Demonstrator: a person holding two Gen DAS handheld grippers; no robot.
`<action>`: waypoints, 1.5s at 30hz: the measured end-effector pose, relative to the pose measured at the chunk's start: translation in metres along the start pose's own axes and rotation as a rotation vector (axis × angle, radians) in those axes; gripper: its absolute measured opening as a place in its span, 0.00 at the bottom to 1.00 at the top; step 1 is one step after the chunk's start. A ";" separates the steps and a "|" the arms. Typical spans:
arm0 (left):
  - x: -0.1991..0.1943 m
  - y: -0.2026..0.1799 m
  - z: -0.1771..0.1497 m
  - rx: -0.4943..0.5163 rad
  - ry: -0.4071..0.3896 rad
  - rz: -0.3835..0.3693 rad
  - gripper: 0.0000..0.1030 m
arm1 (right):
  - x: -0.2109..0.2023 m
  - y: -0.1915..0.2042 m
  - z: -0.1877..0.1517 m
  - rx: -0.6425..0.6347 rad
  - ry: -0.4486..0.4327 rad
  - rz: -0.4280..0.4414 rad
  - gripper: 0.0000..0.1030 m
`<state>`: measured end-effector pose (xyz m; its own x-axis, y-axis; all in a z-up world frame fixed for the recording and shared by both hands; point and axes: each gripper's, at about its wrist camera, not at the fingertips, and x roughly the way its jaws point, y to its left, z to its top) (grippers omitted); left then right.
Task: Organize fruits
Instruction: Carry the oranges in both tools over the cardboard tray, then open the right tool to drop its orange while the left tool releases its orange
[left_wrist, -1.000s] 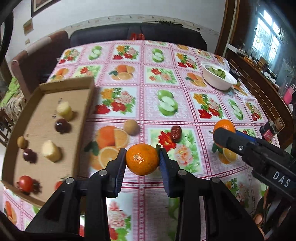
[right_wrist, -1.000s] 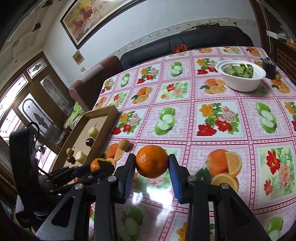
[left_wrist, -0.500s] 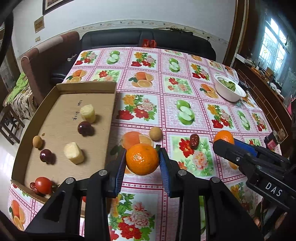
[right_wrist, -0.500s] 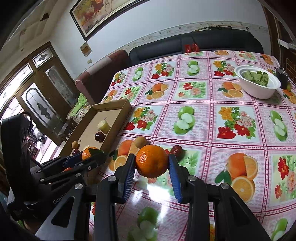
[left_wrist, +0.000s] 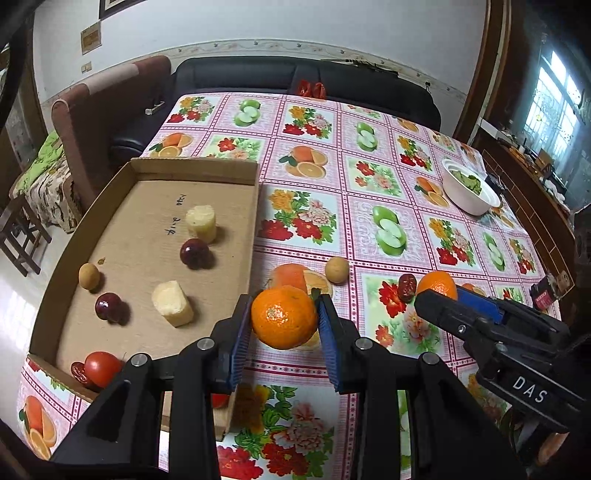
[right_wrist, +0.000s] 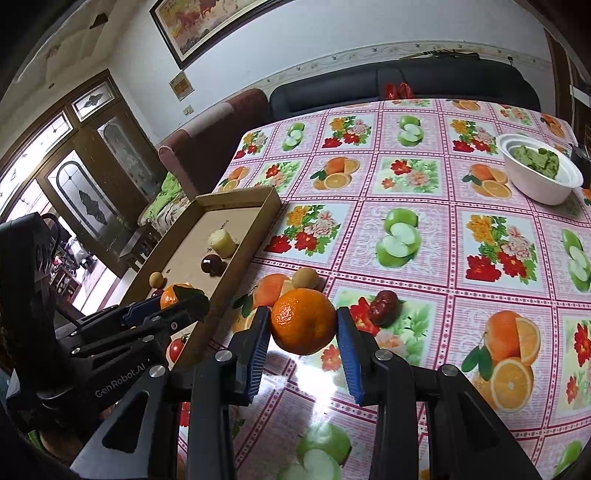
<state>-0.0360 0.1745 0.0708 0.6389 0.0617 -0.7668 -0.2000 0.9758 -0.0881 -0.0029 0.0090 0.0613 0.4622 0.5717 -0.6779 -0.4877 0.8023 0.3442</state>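
While both claws hang above the fruit-print tablecloth, two oranges are counted, one per claw. The left gripper is pinched on the first orange, held off the cloth just beside the right wall of the cardboard tray. The right gripper is pinched on the second orange, also held clear of the cloth.

In the tray are counted, from the left wrist view: two pale cut chunks, two dark plums, one small tan fruit, one tomato and one dried red date touching it.

Loose on the cloth are seen one more tan fruit and one more date. One white bowl of green food stands far off.

The tray's near corner is hidden behind the left claw's fingers; a red item there is not identifiable. The kind of pale chunk is not clear.

Only the right wrist view shows the framed painting and glazed wooden doors; there the tray's near contents are blocked by the left claw. Only the left wrist view shows the window at the right.
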 end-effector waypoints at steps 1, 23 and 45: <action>0.000 0.003 0.001 -0.005 0.001 -0.001 0.32 | 0.001 0.001 0.001 -0.003 0.002 0.002 0.35; 0.005 0.116 0.023 -0.168 -0.007 0.109 0.32 | 0.081 0.078 0.053 -0.129 0.057 0.091 0.35; 0.093 0.158 0.067 -0.245 0.152 0.119 0.32 | 0.204 0.108 0.125 -0.178 0.142 0.043 0.35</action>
<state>0.0419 0.3484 0.0284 0.4855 0.1224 -0.8656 -0.4517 0.8829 -0.1285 0.1315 0.2338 0.0413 0.3355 0.5643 -0.7544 -0.6333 0.7279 0.2629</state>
